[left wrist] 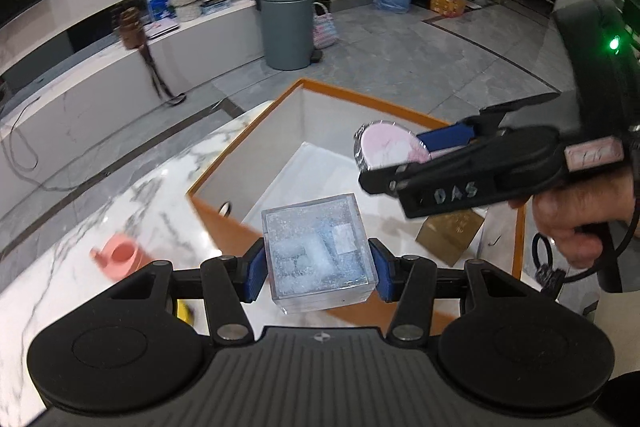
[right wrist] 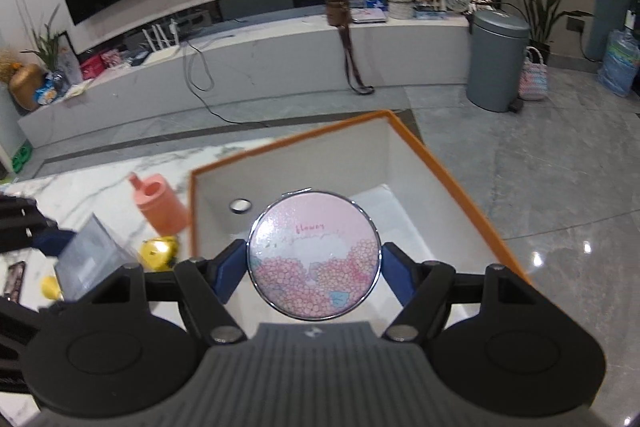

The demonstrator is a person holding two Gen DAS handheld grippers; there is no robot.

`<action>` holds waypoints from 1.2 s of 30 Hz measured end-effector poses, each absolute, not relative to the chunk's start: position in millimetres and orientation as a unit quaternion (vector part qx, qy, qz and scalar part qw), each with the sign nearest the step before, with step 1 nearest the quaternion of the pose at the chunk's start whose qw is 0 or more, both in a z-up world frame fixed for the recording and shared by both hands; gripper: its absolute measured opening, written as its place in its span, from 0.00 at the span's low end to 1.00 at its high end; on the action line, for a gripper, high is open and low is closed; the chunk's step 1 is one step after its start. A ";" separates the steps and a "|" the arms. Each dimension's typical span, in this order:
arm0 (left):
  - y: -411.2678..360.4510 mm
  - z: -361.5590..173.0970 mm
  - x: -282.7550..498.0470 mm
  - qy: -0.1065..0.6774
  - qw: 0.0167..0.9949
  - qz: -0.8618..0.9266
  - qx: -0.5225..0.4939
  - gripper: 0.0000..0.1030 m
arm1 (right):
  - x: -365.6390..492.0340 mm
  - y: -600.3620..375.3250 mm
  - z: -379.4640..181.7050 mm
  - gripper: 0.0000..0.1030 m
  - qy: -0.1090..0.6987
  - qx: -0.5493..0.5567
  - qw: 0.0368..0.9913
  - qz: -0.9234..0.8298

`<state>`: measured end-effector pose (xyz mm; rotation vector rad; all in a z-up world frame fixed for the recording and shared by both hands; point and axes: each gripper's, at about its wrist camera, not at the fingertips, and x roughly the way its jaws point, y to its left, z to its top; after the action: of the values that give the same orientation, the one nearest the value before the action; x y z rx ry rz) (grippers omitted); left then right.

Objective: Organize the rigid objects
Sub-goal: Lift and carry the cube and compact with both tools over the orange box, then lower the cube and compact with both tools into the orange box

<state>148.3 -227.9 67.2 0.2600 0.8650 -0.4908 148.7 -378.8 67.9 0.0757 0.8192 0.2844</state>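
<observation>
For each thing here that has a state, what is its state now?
Left gripper: shut on clear square plastic case.
Right gripper: shut on round pink flowered compact.
Orange-rimmed white box: open, lidless.
Coral pink bottle: uncapped, lying on marble table.

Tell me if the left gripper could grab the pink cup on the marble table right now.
Probably not: the left gripper is shut on the clear box, so its jaws are full. The pink cup itself stands unobstructed.
</observation>
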 end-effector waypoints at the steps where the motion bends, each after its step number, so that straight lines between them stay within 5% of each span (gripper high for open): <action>1: -233.4 66.4 151.6 0.413 0.869 -0.239 0.130 0.57 | 150.2 -381.7 66.0 0.69 0.399 0.036 0.906 0.134; 16: -289.1 13.9 200.7 0.448 0.806 -0.289 0.257 0.57 | 178.6 -412.3 22.6 0.69 0.455 -0.004 0.888 0.073; 36: -310.5 -24.5 224.9 0.488 0.767 -0.325 0.261 0.56 | 194.0 -396.0 -4.6 0.69 0.490 -0.069 0.868 0.054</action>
<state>224.9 -310.5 -24.5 0.5666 1.0588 -0.7051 194.0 -396.0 -4.6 -0.1446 1.0247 0.1124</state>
